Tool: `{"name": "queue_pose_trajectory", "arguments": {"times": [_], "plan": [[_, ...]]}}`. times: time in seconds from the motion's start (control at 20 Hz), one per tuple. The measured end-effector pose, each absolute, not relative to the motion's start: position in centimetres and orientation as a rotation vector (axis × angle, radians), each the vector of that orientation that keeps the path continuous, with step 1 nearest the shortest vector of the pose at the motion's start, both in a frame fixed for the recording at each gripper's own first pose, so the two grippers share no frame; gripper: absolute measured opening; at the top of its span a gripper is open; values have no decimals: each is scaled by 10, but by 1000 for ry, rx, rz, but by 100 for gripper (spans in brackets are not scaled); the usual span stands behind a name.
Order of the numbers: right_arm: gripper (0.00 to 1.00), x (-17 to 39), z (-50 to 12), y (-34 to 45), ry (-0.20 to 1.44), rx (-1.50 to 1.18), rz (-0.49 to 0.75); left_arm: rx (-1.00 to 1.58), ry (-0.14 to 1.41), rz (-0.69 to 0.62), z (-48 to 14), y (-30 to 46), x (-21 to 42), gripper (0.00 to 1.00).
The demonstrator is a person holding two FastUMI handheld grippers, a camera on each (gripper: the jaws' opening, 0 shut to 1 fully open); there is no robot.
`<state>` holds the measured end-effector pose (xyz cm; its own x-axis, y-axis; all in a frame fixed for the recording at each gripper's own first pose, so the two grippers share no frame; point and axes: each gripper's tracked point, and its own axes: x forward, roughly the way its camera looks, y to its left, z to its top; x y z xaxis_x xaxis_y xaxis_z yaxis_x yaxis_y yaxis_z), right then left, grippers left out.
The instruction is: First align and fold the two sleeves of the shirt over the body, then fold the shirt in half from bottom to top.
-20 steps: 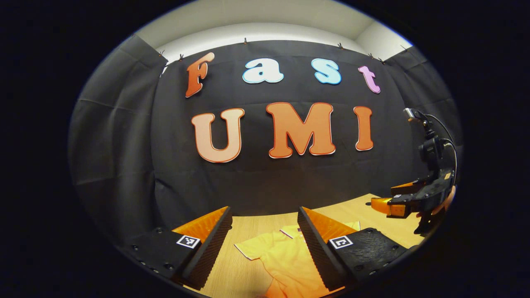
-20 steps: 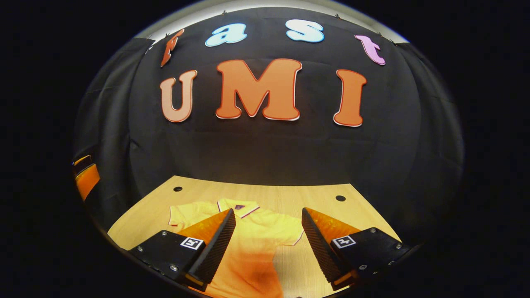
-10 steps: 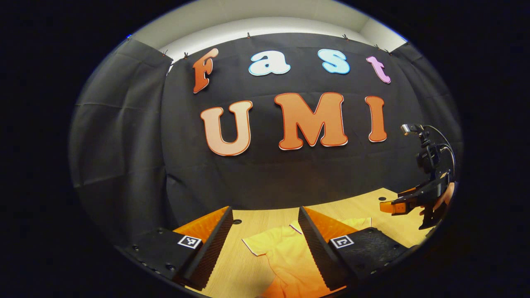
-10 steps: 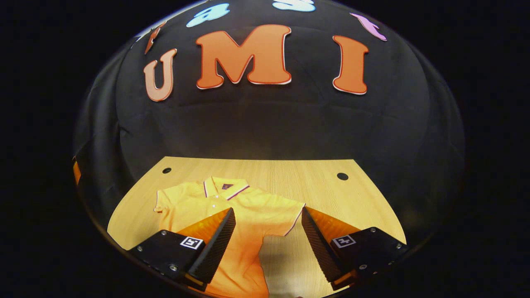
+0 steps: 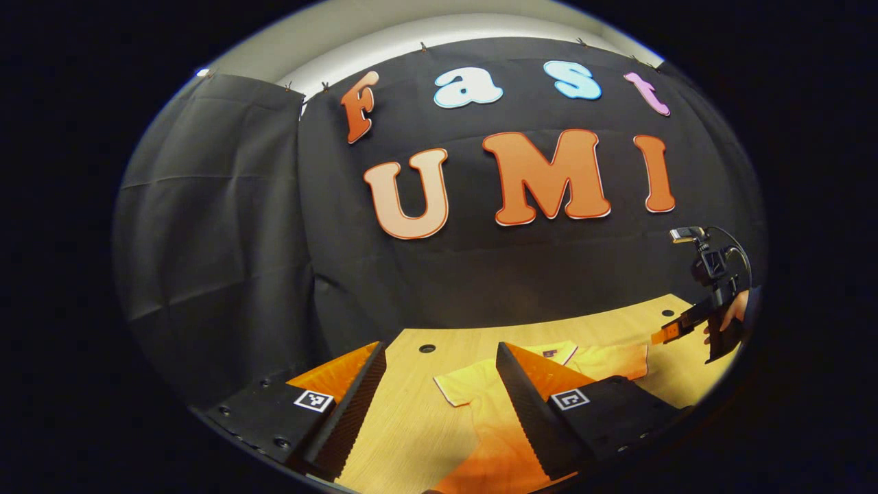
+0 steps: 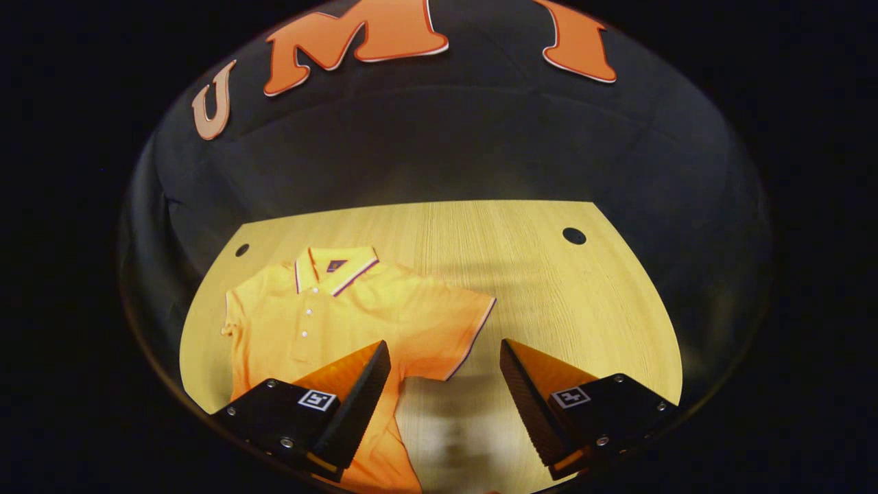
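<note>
1. The wooden surface (image 6: 549, 288) is the biggest thing here. The right gripper view looks down on it and gets most of the top, including two dark round holes near the far edge. The left gripper view sits lower and catches just a strip of it under the black cloth wall (image 5: 226, 226).

2. The orange polo shirt (image 6: 343, 309) lies flat and face up on the left part of the surface, collar toward the wall. The right gripper view gives you the collar, the button placket and both short sleeves spread out, not folded. The left gripper view gets just one sleeve, a bit of collar and part of the body.

3. The right gripper (image 6: 444, 360) hangs above the surface with its fingers spread wide and nothing between them. The right sleeve's edge sits just ahead of the gap. It's also small at the far right of the left gripper view (image 5: 669, 334), with a hand (image 5: 732, 312) on its grip.

4. The left gripper (image 5: 440, 360) also has its fingers wide apart and empty, over the surface next to the shirt's left sleeve.
</note>
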<state>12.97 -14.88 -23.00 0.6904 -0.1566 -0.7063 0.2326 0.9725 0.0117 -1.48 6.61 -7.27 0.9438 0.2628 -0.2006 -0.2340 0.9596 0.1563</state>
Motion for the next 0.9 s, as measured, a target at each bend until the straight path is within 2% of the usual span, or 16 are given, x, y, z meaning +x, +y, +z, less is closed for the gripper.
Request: {"name": "queue_pose_trajectory", "arguments": {"times": [0.55,0.75,0.9], "plan": [[98,171,-300,-180,1024,79,-221,148,363,341,-105,61,-25,99],[87,184,-316,-185,1090,107,-202,152,402,365,-112,61,-27,99],[74,192,-328,-186,1152,121,-182,149,416,370,-114,60,-26,99]]}}
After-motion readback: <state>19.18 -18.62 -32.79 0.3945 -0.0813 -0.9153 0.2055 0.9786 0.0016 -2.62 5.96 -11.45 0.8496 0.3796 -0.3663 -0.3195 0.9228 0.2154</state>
